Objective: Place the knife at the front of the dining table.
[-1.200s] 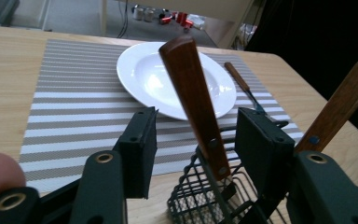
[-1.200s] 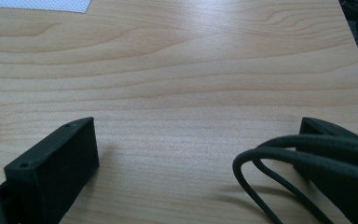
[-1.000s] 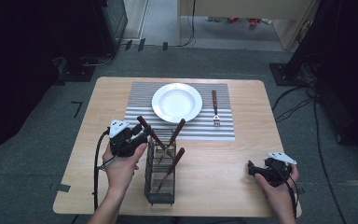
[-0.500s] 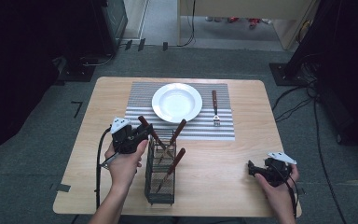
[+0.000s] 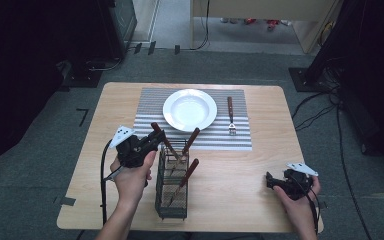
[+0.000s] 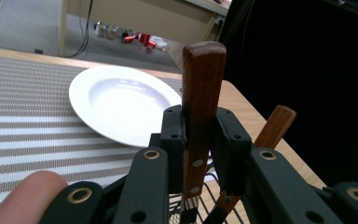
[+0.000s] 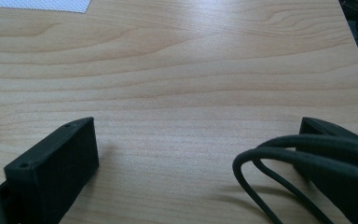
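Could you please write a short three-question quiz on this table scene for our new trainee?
1. True or false: the left gripper is shut on a wooden handle.
2. Where does the fork lie? A) on the plate B) on the striped mat, right of the plate C) in the wire basket
3. Fill in: the right gripper rests on the table with its jaws ____.

Key: 1 true; 2 B; 3 open.
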The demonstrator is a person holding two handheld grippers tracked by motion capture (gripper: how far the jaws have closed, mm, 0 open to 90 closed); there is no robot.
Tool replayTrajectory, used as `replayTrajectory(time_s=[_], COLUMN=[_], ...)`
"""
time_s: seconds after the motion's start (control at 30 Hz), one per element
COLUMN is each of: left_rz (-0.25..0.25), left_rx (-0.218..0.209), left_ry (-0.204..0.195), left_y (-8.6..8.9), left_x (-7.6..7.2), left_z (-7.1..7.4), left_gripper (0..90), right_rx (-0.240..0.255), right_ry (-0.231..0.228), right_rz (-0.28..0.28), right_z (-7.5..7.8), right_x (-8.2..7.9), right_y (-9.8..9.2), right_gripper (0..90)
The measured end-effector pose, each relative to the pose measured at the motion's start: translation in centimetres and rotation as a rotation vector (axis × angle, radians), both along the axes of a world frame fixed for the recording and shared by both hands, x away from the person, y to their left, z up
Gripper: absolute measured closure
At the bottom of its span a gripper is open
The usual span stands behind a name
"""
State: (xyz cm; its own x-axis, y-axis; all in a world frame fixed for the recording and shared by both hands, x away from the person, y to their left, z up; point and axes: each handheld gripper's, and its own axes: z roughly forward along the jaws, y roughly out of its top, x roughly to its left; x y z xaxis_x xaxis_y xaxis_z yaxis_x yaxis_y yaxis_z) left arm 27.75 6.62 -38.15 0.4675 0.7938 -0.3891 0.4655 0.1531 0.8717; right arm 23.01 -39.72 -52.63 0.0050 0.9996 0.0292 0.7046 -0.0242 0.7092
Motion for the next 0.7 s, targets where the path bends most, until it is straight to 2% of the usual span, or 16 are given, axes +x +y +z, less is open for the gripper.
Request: replayTrajectory(time_s=[0.13, 0.17, 0.23, 0.27, 0.3, 0.33, 0.43, 0.5, 0.57, 0.6, 0.67, 0.7], left_rz=[0.005, 0.005, 0.005, 0.005, 0.009, 0.009, 0.02, 0.021, 0.026, 0.026, 0.032, 0.032], left_rx=[0.02, 0.02, 0.032, 0.032, 0.023, 0.023, 0.016, 0.019, 0.017, 0.017, 0.01, 0.01], left_ry=[-0.062, -0.062, -0.105, -0.105, -0.131, -0.131, -0.182, -0.195, -0.237, -0.237, -0.275, -0.275], left_y=[0.2, 0.2, 0.4, 0.4, 0.6, 0.6, 1.1, 1.2, 1.5, 1.5, 1.8, 1.8], left_x=[-0.7, -0.7, -1.3, -1.3, -1.7, -1.7, -2.4, -2.6, -3.1, -3.1, -3.6, -3.6], left_z=[1.1, 1.1, 2.0, 2.0, 2.6, 2.6, 4.0, 4.3, 5.4, 5.4, 6.3, 6.3], left_gripper=[76.6, 76.6, 76.6, 76.6, 76.7, 76.7, 76.7, 76.6, 76.7, 76.7, 76.8, 76.8], right_rx=[0.001, 0.001, 0.0, 0.0, -0.001, 0.0, 0.0, 0.001, -0.001, -0.001, -0.001, -0.001], right_ry=[0.002, 0.002, 0.001, 0.0, 0.002, 0.001, 0.002, 0.002, 0.001, 0.001, 0.001, 0.001], right_rz=[-0.001, -0.001, 0.0, 0.0, 0.0, 0.0, -0.001, -0.001, 0.001, 0.001, 0.0, 0.0], right_z=[0.0, 0.0, 0.0, 0.0, 0.0, 0.0, 0.0, 0.0, 0.0, 0.0, 0.0, 0.0], right_x=[0.0, 0.0, 0.0, 0.0, 0.0, 0.0, 0.0, 0.0, 0.0, 0.0, 0.0, 0.0], right_y=[0.0, 0.0, 0.0, 0.0, 0.0, 0.0, 0.0, 0.0, 0.0, 0.0, 0.0, 0.0], right_gripper=[0.0, 0.0, 0.0, 0.0, 0.0, 0.0, 0.0, 0.0, 0.0, 0.0, 0.0, 0.0])
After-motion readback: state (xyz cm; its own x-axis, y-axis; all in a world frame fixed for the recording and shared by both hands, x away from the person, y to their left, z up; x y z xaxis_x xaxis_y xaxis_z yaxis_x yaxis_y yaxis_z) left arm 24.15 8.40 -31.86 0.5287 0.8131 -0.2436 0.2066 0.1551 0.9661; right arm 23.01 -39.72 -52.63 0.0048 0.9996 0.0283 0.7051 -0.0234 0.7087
